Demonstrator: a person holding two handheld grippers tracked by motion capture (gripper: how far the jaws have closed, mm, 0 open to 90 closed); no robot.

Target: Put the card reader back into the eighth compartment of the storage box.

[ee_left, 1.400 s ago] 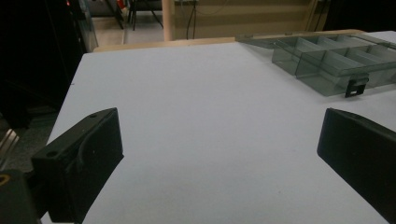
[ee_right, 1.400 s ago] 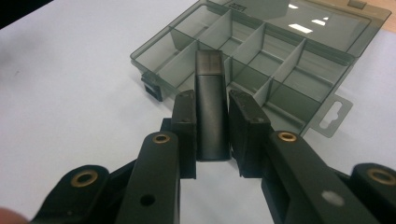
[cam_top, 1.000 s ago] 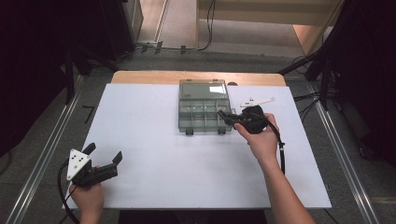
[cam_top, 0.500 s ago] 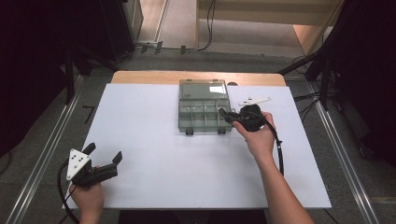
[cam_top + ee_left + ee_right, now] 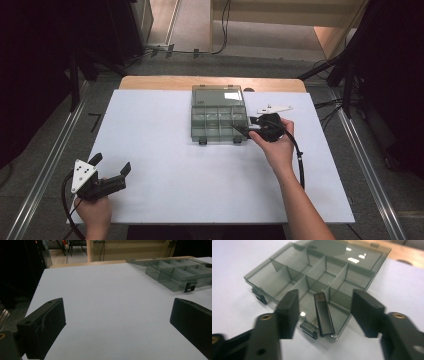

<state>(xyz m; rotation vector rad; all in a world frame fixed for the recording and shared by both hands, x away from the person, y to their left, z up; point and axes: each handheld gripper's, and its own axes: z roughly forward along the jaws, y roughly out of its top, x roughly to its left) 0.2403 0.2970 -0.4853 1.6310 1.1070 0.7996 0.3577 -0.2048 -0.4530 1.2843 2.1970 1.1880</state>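
A smoky clear compartment box (image 5: pixel 194 131) lies with its lid open at the table's far middle. My right gripper (image 5: pixel 243 129) is at its near right corner, and the jaws have just been opening. In the right gripper view a slim black rectangular piece (image 5: pixel 323 315) rests in the box's (image 5: pixel 262 270) nearest corner compartment. It sits between the parted jaws of the right gripper (image 5: pixel 325 293), and neither pad touches it. My left gripper (image 5: pixel 111 164) rests at the table's near left, open and holding nothing. In its own view the left gripper (image 5: pixel 117 307) faces the box (image 5: pixel 175 275) across bare table.
The white tabletop (image 5: pixel 165 150) spreads between the two hands. A small white flat piece (image 5: pixel 274 108) lies just beyond the right hand. A cable (image 5: pixel 299 160) trails along the right forearm. Metal rails run down both table sides.
The right gripper's jaws stand a little wider apart at the box corner. Both hands have stayed about where they were.
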